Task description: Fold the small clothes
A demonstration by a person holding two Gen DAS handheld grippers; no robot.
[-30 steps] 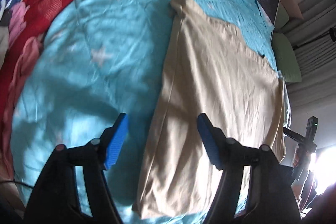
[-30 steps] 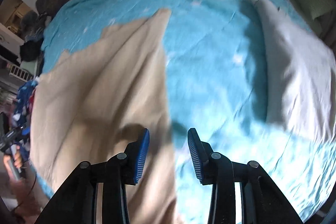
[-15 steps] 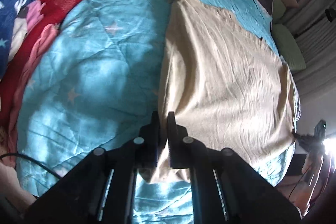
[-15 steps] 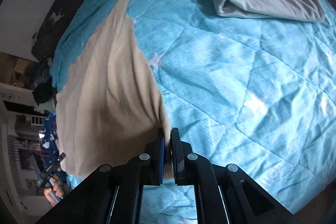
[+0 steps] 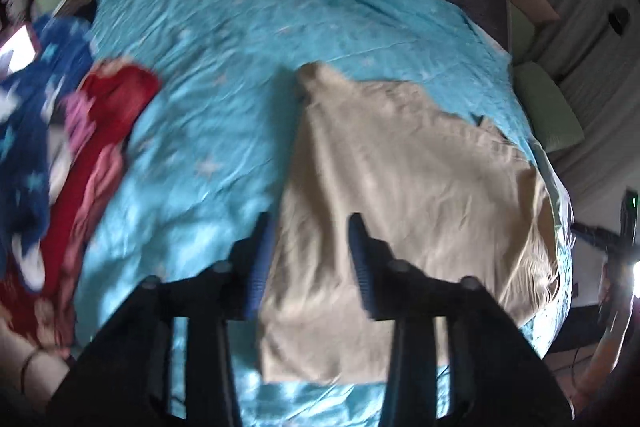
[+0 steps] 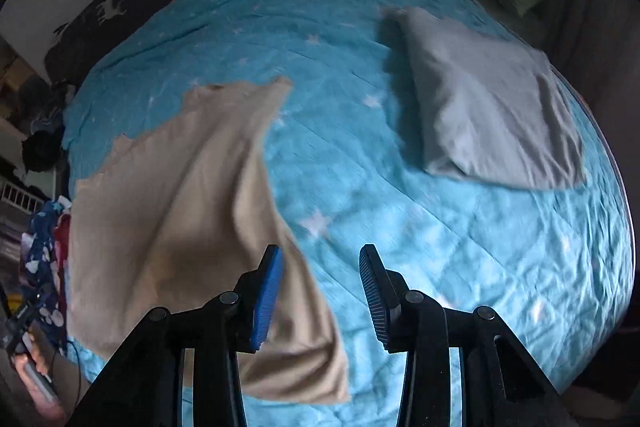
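1. Beige garment [image 5: 408, 187] lies spread on the turquoise bed quilt [image 5: 240, 39], near the edge closest to me, roughly flat with some wrinkles; from the right-hand view its near corner [image 6: 296, 359] looks a little rumpled. I see no fold in it yet, so I judge this piece only laid out.
2. Left tongs [image 5: 312, 259] hang over its near edge with the jaws opening; cloth shows between the blue pads, but they do not press on it, so nothing is held.
3. Right tongs [image 6: 320, 291] are likewise opening, poised over the garment's other near corner, with the left pad over cloth and the right over bare quilt; nothing gripped.
4. Grey folded piece [image 6: 492, 115] rests further off on the quilt, well apart from the beige one; that looks finished.
5. Red and blue clothes [image 5: 80, 147] sit heaped at the bed's left side, seemingly still to be folded, so I judge much of the work remains.
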